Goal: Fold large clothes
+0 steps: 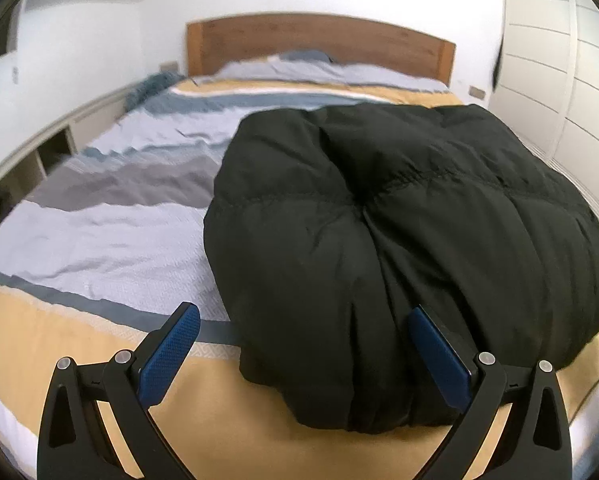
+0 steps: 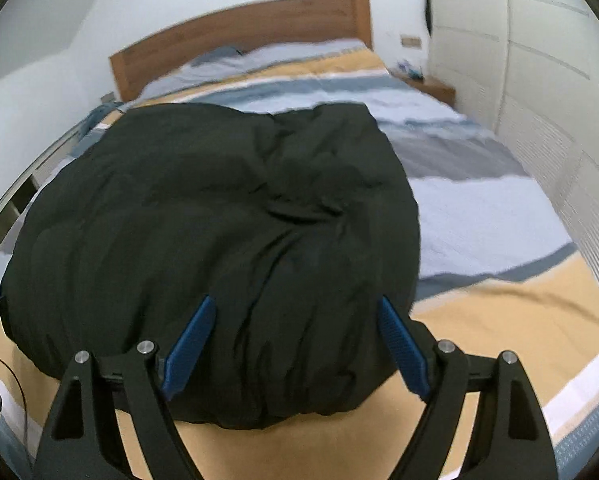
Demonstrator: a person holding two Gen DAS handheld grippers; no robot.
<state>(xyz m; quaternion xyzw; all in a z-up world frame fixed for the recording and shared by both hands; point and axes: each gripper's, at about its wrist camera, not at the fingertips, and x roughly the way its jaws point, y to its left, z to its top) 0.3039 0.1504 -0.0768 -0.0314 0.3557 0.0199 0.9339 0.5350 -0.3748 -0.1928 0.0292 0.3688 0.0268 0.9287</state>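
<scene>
Left wrist view: black puffy jacket (image 1: pixel 399 240) folded into a fat bundle, lying on the striped bedspread (image 1: pixel 111 240) near the foot of the bed, over to the right side of the picture. Stitched lines across the top of the bundle, soft folds down its near edge. Left gripper (image 1: pixel 303 322) spread wide, nothing pinched. Left blue finger pad (image 1: pixel 171 356) over the yellow stripe, clear of the jacket. Right blue finger pad (image 1: pixel 439 354) in front of the jacket's near edge; touching or not, cannot tell. Wooden headboard (image 1: pixel 319 44) far back, pillows (image 1: pixel 327 70) in front of it, white wardrobe (image 1: pixel 559 80) on the right, low white shelf (image 1: pixel 39 152) along the left. Right wrist view: same black puffy jacket (image 2: pixel 219 220), now filling the middle and left of the picture, resting on the striped bedspread (image 2: pixel 479 208). Right gripper (image 2: pixel 297 312) spread too, holding nothing. Both blue finger pads (image 2: pixel 191 344) in front of the wrinkled near edge of the bundle, one on each side of its middle, no cloth squeezed between them. Wooden headboard (image 2: pixel 239 36) at the back, small wooden bedside table (image 2: pixel 431 86) to the right of it, white wardrobe (image 2: pixel 519 60) beyond. Picture a little blurry.
</scene>
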